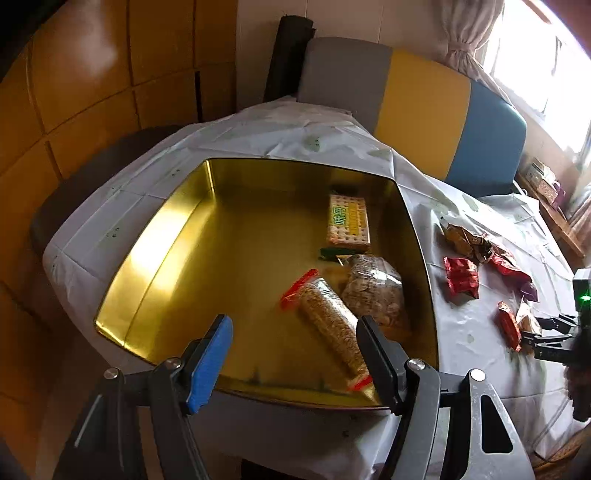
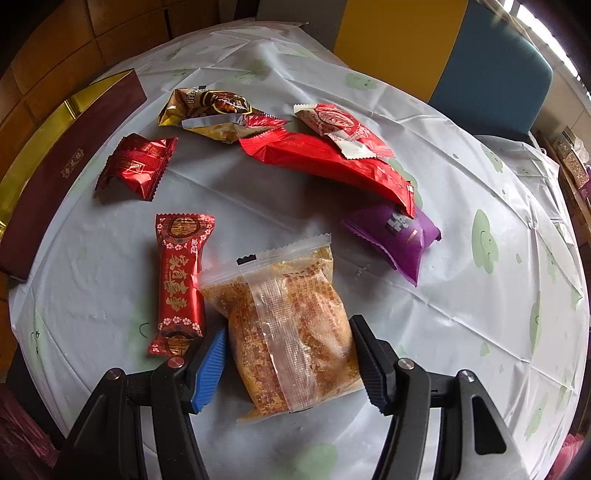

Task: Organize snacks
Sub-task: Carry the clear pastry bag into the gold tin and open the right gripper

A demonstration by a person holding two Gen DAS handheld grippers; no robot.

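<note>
You are looking at a table wearing a white cloth (image 2: 461,295) with little green smiley clouds on it. Behind the table a bench back (image 1: 424,110) is standing, and it is showing three colours side by side: grey, yellow and blue. A pale curtain (image 1: 469,33) is hanging tied up beside a bright window (image 1: 546,55). Brown wooden panels (image 1: 92,74) are covering the wall on your left. A dark roll (image 1: 288,55) is leaning next to the grey part.
</note>
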